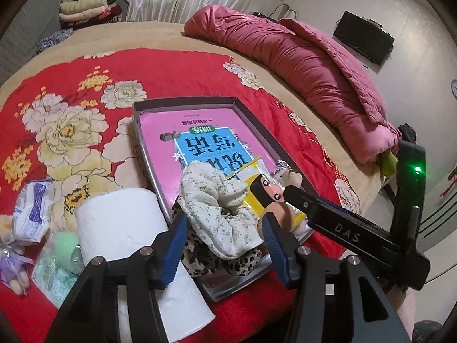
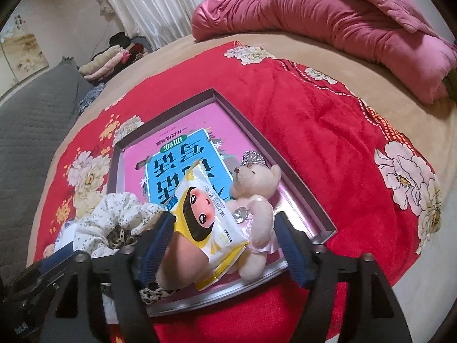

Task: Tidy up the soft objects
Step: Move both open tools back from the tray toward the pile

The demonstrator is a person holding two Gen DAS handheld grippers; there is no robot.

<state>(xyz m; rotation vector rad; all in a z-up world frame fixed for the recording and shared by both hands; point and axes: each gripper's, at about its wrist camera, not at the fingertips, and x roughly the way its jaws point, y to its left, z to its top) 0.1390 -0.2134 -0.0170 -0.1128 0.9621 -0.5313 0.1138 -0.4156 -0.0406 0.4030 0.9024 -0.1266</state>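
Both grippers wide, gripping nothing: left gripper (image 1: pixel 222 240) over cream scrunchie (image 1: pixel 217 200), right gripper (image 2: pixel 225 245) around tissue pack (image 2: pixel 205 223), seemingly untouched, in tray (image 2: pixel 300 188)

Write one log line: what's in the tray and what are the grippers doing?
tray: scrunchies, tissue pack, teddy bear | left gripper: open over scrunchies | right gripper: open around tissue pack

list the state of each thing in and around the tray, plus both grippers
tray: flat on the bed, book inside
white scrunchie: in tray, atop leopard scrunchie
tissue pack: tilted, leaning on the bear
bear: lying in tray
paper roll: on its side outside the tray
left gripper: open, holding nothing
right gripper: open, straddling pack and bear
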